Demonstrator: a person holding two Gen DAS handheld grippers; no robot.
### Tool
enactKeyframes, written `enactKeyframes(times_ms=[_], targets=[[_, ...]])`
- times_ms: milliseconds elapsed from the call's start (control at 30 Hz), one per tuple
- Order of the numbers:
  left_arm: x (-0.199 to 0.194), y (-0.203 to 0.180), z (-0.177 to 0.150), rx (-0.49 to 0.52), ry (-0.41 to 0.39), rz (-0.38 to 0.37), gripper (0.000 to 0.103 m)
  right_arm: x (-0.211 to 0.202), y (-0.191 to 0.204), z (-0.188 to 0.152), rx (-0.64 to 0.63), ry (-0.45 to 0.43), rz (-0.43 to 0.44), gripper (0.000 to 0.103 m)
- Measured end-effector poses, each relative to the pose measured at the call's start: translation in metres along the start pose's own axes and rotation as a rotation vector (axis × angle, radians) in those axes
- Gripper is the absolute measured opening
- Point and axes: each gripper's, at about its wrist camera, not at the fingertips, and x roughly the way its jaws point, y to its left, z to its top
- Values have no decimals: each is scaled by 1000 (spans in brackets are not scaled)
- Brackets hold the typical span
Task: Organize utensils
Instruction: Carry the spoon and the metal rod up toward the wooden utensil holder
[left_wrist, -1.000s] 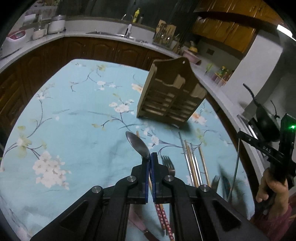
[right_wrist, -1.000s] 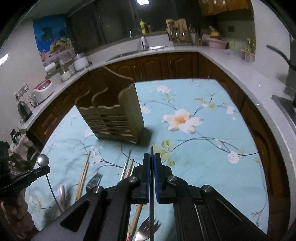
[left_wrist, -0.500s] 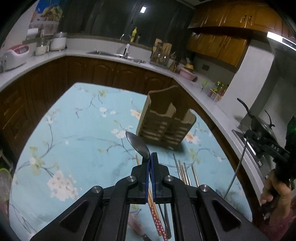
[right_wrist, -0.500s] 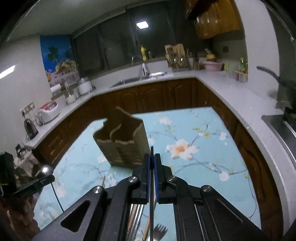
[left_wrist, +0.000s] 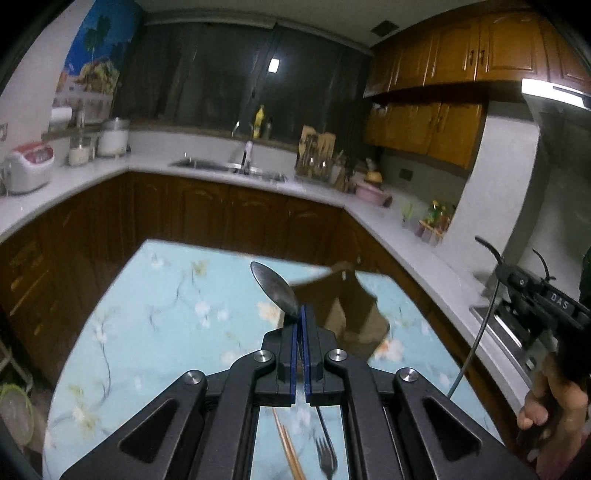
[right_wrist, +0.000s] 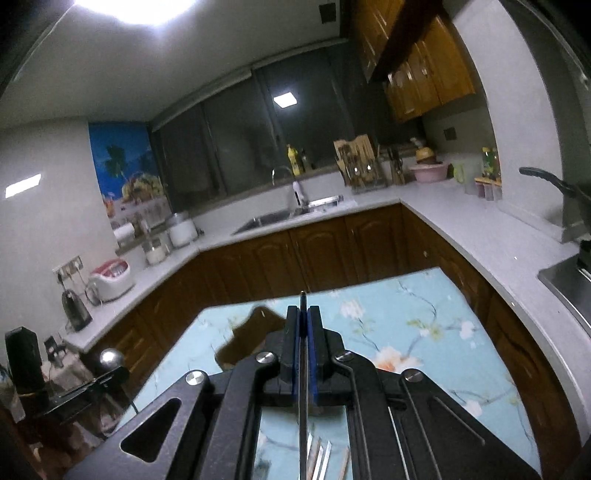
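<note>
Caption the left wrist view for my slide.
Left gripper clamps a spoon, bowl up, above the floral table, wooden holder just beyond.

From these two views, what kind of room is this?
Most likely a home kitchen: a sink with a tap set into the white counter, wooden wall cabinets, and a rice cooker by the wall.

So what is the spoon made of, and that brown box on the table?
The spoon looks like metal, probably steel: its bowl is grey, smooth and a bit shiny. The brown box looks like wood or bamboo, tan and dull with flat panels, but it is blurred, so that is a guess. The left gripper pinches the spoon.
</note>
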Motion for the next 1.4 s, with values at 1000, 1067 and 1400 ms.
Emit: enactKeyframes(times_ms=[1000, 1067, 1400], targets=[[216, -30, -44, 107, -123, 147, 1, 133, -3, 0, 53, -198, -6, 4], [225, -32, -47, 102, -109, 149, 0, 137, -6, -6, 57, -184, -14, 4], [205, -25, -22, 94, -61, 139, 1, 152, -17, -23, 72, -111, -31, 4]])
